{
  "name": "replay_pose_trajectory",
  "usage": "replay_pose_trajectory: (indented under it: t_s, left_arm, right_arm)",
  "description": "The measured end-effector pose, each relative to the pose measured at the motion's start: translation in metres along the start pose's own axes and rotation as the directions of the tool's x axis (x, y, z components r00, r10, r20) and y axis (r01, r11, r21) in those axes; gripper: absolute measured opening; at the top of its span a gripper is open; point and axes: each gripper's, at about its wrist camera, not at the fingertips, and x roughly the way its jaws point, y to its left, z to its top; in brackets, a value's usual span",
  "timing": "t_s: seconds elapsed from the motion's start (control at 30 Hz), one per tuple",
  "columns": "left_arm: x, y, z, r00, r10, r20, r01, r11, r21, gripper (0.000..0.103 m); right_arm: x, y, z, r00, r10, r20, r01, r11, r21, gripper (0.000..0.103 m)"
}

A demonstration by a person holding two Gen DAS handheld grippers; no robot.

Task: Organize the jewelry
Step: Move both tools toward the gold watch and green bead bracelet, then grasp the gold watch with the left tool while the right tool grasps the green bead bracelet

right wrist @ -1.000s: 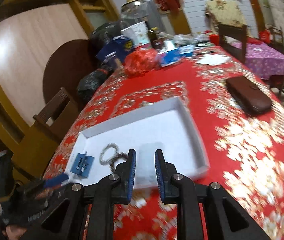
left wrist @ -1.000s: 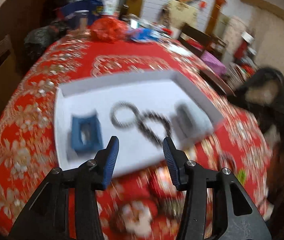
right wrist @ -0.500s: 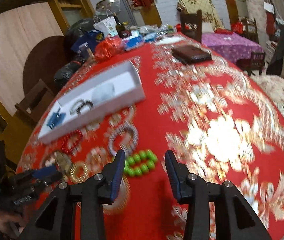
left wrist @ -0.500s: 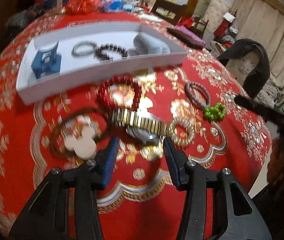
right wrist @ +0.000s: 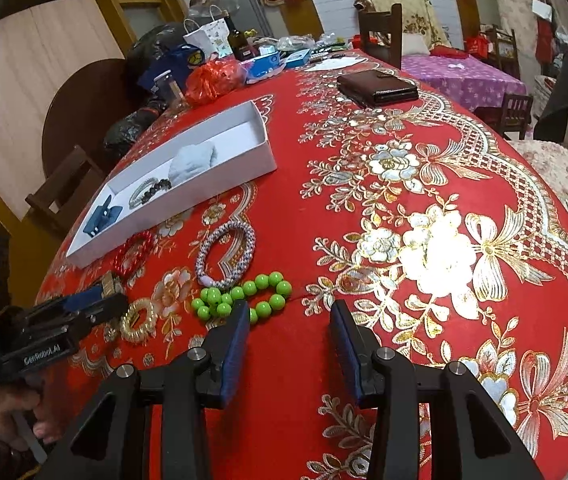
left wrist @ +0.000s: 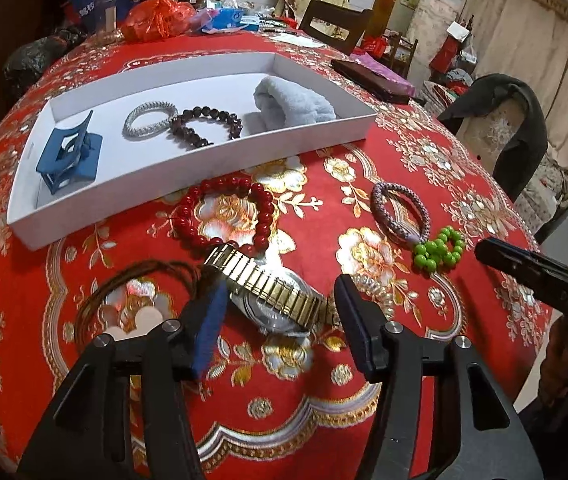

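Six pieces lay loose on the bench (left wrist: 463, 168), four things in the tray (left wrist: 212, 178). Left tongs (left wrist: 280, 300), earlier over the tray, were opening astride the watch (left wrist: 272, 292); right tongs (right wrist: 289, 320), narrow before, stood wider, empty.

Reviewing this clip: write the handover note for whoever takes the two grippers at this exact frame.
Left gripper: jaws opening, nothing clamped; it hovers over the gold-banded wristwatch.
Right gripper: open, empty, just short of the bright green bead bracelet.
Done: in the shallow white cardboard tray lie a blue claw hair clip, a silver mesh bracelet, a dark bead bracelet and a pale fluffy scrunchie.
Left on the red tablecloth: watch, green bracelet, red bead bracelet, lilac woven bracelet, gold coil hair tie, thin brown cord necklace.
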Motion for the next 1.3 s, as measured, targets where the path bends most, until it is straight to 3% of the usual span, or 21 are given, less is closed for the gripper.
replay_pose_trajectory:
  t_s: [0.13, 0.2, 0.23, 0.27, 0.37, 0.5, 0.63, 0.7, 0.77, 0.83, 0.93, 1.0, 1.1, 1.17, 1.23, 1.3]
  left_arm:
    - [0.0, -0.001, -0.002, 1.0, 0.009, 0.022, -0.009, 1.0, 0.007, 0.052]
    - [-0.001, 0.002, -0.005, 0.999, 0.013, 0.031, -0.013, 1.0, -0.004, 0.042]
    - [-0.002, 0.002, -0.007, 0.999, 0.025, 0.039, -0.025, 1.0, 0.002, 0.042]
    - [-0.003, 0.001, -0.009, 0.999, 0.027, 0.044, -0.027, 1.0, 0.0, 0.036]
    - [-0.01, 0.004, -0.015, 0.998, -0.008, 0.055, 0.009, 1.0, -0.024, 0.035]
    - [-0.017, 0.007, -0.019, 0.995, -0.054, 0.088, 0.057, 0.998, -0.028, 0.025]
    - [-0.017, 0.004, -0.02, 0.993, -0.072, 0.09, 0.074, 0.997, -0.019, 0.024]
    - [-0.017, 0.005, -0.02, 0.993, -0.075, 0.09, 0.078, 0.997, -0.021, 0.024]
    - [-0.016, 0.005, -0.02, 0.993, -0.082, 0.089, 0.085, 0.996, -0.025, 0.024]
    - [-0.016, 0.006, -0.021, 0.992, -0.088, 0.089, 0.091, 0.995, -0.031, 0.024]
    - [-0.017, 0.007, -0.021, 0.991, -0.095, 0.094, 0.098, 0.995, -0.035, 0.023]
    - [-0.018, 0.008, -0.021, 0.989, -0.107, 0.1, 0.111, 0.993, -0.037, 0.02]
    - [-0.02, 0.008, -0.023, 0.986, -0.124, 0.114, 0.128, 0.991, -0.032, 0.018]
    - [-0.02, 0.008, -0.023, 0.986, -0.124, 0.116, 0.128, 0.991, -0.032, 0.018]
    - [-0.02, 0.008, -0.023, 0.985, -0.124, 0.116, 0.129, 0.991, -0.03, 0.018]
    - [-0.02, 0.008, -0.023, 0.985, -0.126, 0.118, 0.13, 0.991, -0.03, 0.018]
  right_arm:
    - [-0.004, -0.006, 0.0, 1.0, 0.005, 0.009, -0.005, 1.0, 0.023, 0.04]
    - [-0.008, -0.007, -0.001, 1.0, 0.024, 0.014, -0.024, 0.999, 0.027, 0.04]
    - [-0.008, -0.005, -0.001, 0.999, 0.034, 0.009, -0.034, 0.999, 0.018, 0.04]
    - [-0.007, -0.002, -0.002, 0.999, 0.045, -0.004, -0.045, 0.999, 0.003, 0.04]
    - [0.003, 0.012, -0.005, 0.997, 0.059, -0.044, -0.062, 0.997, -0.052, 0.04]
    - [0.015, 0.036, -0.004, 0.998, 0.016, -0.055, -0.026, 0.983, -0.183, 0.045]
    - [0.023, 0.043, 0.0, 0.999, -0.031, -0.044, 0.02, 0.975, -0.223, 0.046]
    - [0.012, 0.043, 0.004, 0.998, -0.06, 0.019, 0.063, 0.973, -0.223, 0.046]
    - [-0.002, 0.046, 0.009, 0.997, -0.001, 0.076, 0.019, 0.973, -0.232, 0.046]
    - [-0.001, 0.051, 0.011, 0.997, 0.036, 0.066, -0.017, 0.965, -0.263, 0.045]
    - [0.02, 0.062, 0.009, 1.0, 0.027, -0.013, -0.029, 0.945, -0.326, 0.025]
    - [0.034, 0.066, 0.005, 0.998, -0.001, -0.062, -0.021, 0.935, -0.353, 0.022]
    - [0.038, 0.063, 0.006, 0.998, -0.024, -0.063, 0.001, 0.94, -0.342, 0.019]
    - [0.036, 0.06, 0.005, 0.998, -0.019, -0.056, 0.0, 0.946, -0.324, 0.017]
    - [0.029, 0.059, 0.005, 0.999, -0.008, -0.034, -0.003, 0.95, -0.312, 0.009]
    - [0.018, 0.059, 0.006, 1.0, 0.01, -0.002, -0.01, 0.957, -0.288, 0.009]
